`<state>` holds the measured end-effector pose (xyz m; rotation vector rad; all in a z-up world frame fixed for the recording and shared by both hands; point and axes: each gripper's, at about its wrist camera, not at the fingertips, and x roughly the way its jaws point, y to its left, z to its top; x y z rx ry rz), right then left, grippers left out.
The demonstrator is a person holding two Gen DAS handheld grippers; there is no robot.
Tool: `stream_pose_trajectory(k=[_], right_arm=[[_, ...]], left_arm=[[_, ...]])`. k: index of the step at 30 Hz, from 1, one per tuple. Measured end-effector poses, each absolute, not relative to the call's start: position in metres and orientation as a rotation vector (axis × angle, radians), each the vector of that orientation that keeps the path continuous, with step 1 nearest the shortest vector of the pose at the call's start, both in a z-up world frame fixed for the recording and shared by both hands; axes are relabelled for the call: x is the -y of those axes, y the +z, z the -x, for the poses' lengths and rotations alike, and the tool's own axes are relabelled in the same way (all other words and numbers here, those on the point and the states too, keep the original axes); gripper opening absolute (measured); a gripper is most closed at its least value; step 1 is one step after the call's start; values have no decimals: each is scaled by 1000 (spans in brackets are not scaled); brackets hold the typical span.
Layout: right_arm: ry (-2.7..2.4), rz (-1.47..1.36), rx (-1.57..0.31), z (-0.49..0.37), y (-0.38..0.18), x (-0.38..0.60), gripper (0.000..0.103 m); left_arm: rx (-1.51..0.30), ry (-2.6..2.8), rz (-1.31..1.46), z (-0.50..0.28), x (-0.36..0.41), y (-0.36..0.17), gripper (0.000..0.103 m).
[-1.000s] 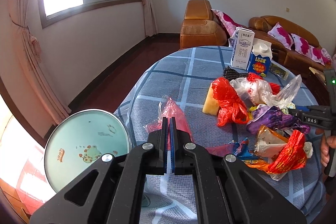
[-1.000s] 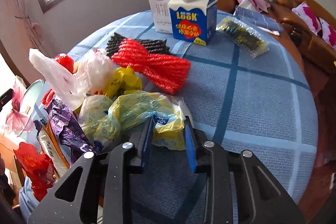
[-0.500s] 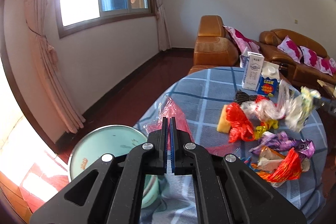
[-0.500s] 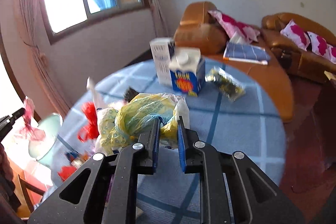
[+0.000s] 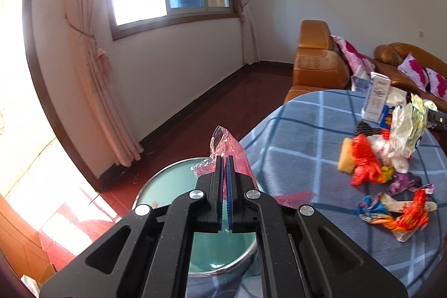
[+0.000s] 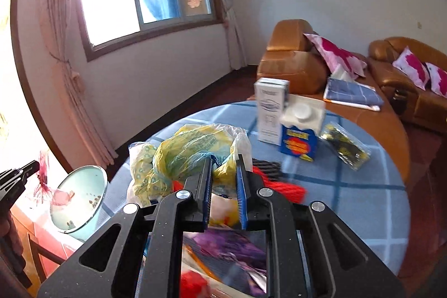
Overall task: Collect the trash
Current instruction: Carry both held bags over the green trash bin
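My left gripper is shut on a crumpled pink clear plastic bag, held above a pale green basin beside the round table. The right gripper is shut on a yellow and white plastic bag, lifted clear of the blue checked tablecloth. In the right wrist view the left gripper and its pink bag hang over the basin. On the table lie a red bag, a purple wrapper and an orange-red wrapper.
A white carton, a blue carton and a clear packet stand at the table's far side, with red mesh nearer. Brown sofas with pink cushions line the wall. A curtain hangs by the window.
The right gripper's jaws closed on the yellow bag and lifted it off the table. My left gripper rose and drew back with the pink bag, bringing the basin beneath it.
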<state>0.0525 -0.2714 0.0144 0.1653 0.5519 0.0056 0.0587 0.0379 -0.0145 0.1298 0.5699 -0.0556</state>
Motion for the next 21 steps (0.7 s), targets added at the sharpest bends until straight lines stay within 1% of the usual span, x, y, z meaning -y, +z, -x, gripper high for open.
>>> stream_pose_trajectory(k=[9,21], right_arm=[[77,-78,-572,-84,21,212,17],[176,5,-619,-129,6,145,17]], left_arm=[[-604,32,-127,-64,-75,-29,2],[-645,127,-167,-70,-105,-46,2]])
